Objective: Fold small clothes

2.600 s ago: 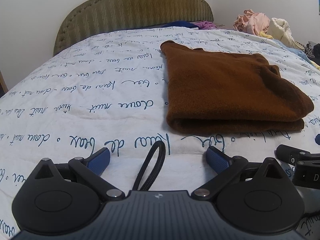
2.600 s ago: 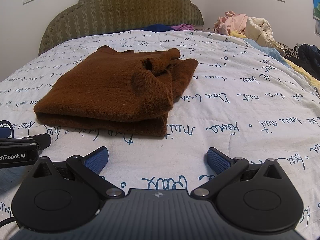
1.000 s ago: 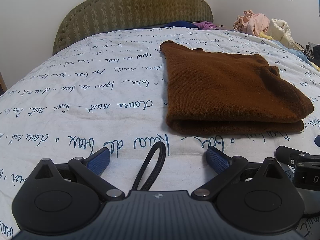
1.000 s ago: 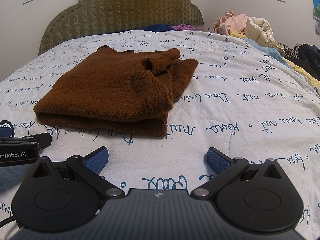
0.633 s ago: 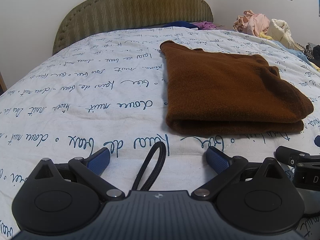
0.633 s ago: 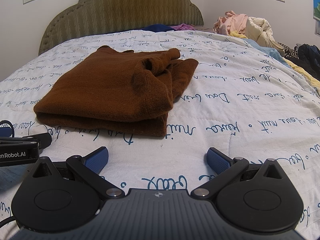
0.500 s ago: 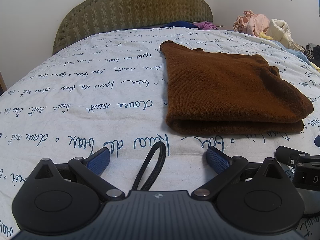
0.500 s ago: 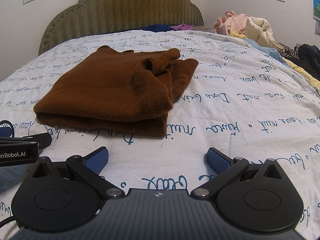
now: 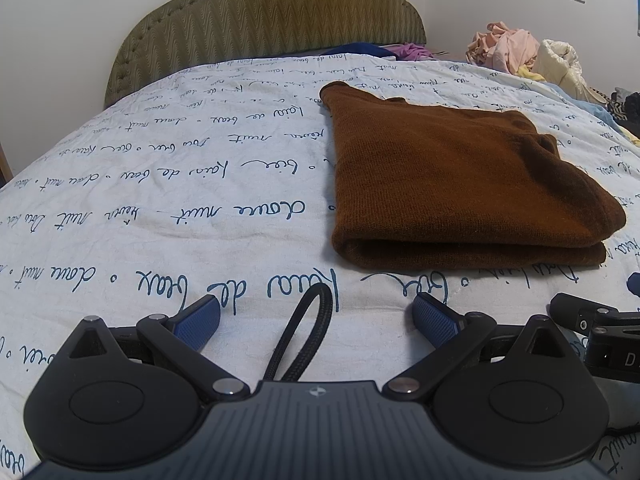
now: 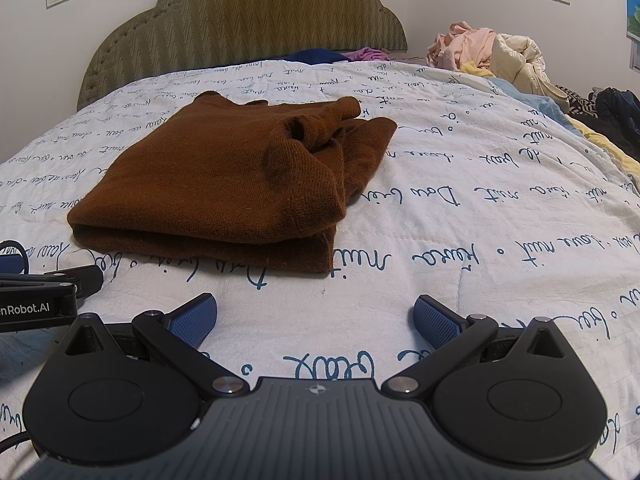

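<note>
Left wrist view showed the left gripper (image 9: 316,318) resting low at the near edge of the bed (image 9: 168,200), its blue fingers (image 9: 198,320) spread wide and grasping nothing; a loop of black cord (image 9: 304,336) rose between them. The right gripper (image 10: 314,318) sat beside it, likewise released and empty, its fingers (image 10: 434,320) parted over bare quilt. Each tool was glimpsed at the edge of the other's picture, so the two lay close together.

The brown sweater (image 9: 452,184) lay on the printed quilt just beyond both grippers, doubled over with its rounded fold facing them. From the right wrist view the sweater (image 10: 224,184) looked less tidy on its far right side: a bunched sleeve or collar sat humped on top, and a lower layer stuck out past the upper one. The fold seemed largely done, though not squared.

The risk from here, as I judged it, lay in that loose hump. A further fold taken without flattening it would likely trap the lump and leave the bundle lopsided. Pinching only the top layer could drag it off the lower one and open the fold. The cord loop could also snag on the knit if the left tool slid forward. Unsorted clothes (image 10: 484,48) were heaped at the far right, near the headboard (image 10: 256,16).
</note>
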Available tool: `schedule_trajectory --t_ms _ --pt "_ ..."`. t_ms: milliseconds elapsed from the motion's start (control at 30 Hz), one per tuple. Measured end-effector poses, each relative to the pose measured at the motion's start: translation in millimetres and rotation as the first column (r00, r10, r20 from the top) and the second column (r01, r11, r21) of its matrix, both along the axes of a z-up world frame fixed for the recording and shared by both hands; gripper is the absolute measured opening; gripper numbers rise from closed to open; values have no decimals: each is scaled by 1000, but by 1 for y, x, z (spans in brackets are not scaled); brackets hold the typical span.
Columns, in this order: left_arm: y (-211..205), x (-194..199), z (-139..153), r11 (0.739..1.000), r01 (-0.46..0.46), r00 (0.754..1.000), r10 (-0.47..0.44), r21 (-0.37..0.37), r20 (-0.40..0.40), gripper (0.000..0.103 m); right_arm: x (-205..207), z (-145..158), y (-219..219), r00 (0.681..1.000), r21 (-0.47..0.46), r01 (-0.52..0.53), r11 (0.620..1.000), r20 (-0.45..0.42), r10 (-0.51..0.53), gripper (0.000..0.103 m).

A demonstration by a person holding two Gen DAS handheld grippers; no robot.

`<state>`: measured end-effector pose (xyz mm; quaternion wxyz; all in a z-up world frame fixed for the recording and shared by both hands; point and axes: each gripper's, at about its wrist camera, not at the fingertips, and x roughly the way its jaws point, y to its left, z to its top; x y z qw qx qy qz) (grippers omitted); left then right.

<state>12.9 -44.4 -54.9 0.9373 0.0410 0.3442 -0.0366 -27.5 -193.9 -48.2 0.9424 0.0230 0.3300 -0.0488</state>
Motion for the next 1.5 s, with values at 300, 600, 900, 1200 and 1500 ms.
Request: schedule_trajectory --t_ms 300,600,900,1200,1500 --pt "0 0 0 1000 0 1000 0 0 0 103 0 0 0 1000 0 0 1000 0 0 103" --pt "0 0 0 1000 0 1000 0 0 0 103 0 0 0 1000 0 0 1000 0 0 103" --pt "-1 1 1 1000 -1 1000 2 6 -3 103 0 0 0 1000 -1 0 1000 0 0 103" --pt "1 3 7 1000 7 1000 -7 -3 -23 103 0 0 1 1000 -17 1 1000 -2 -1 103" --pt "1 2 11 999 36 998 -35 5 -42 103 -11 12 0 1000 26 0 1000 -4 0 103"
